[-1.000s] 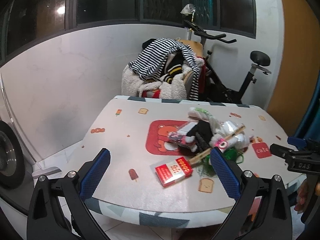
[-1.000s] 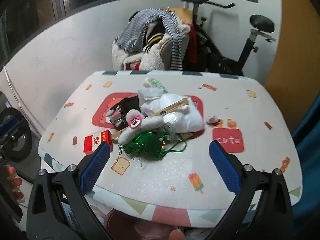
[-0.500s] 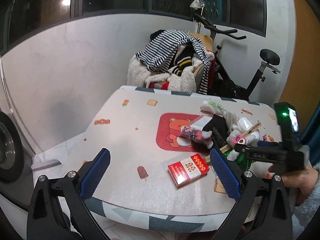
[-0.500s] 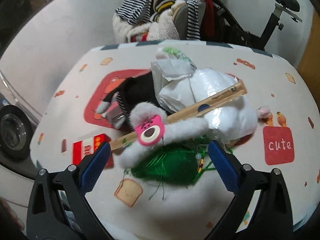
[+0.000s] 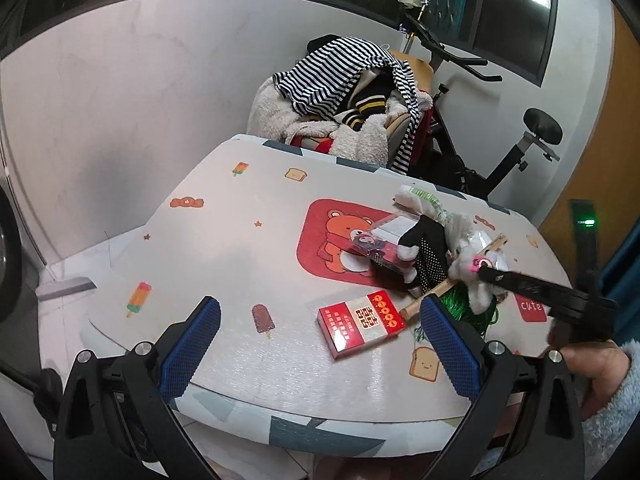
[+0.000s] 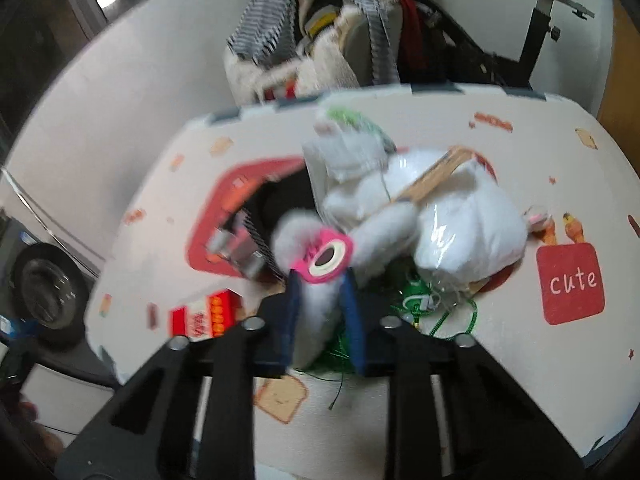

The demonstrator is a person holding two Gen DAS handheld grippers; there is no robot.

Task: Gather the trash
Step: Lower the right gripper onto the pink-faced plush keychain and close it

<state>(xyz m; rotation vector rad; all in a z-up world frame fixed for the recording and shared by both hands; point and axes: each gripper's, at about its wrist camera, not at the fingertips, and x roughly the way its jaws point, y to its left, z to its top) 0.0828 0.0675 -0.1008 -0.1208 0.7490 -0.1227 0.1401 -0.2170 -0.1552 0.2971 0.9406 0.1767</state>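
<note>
A heap of trash lies on the patterned table (image 5: 240,248): a white fluffy piece with a pink ring (image 6: 320,256), a white plastic bag (image 6: 460,232), a wooden stick (image 6: 432,178), a green string tangle (image 6: 416,300) and a black fabric piece (image 5: 430,248). A red box (image 5: 362,326) lies apart, near the front edge. My right gripper (image 6: 322,296) is closing, and its blue pads press both sides of the fluffy piece just below the ring. My left gripper (image 5: 319,306) hangs open over the front edge, with the red box just ahead between its fingers, untouched.
Behind the table stands a chair heaped with striped clothes (image 5: 340,92), and an exercise bike (image 5: 500,168) to its right. A washing machine (image 6: 44,284) sits low on the left. A hand in a fuzzy sleeve (image 5: 592,368) holds the right gripper.
The right gripper has dropped onto the heap, and its jaws have gone from wide open to narrow around the fluffy piece. The left gripper has sunk closer to the table and the red box.
</note>
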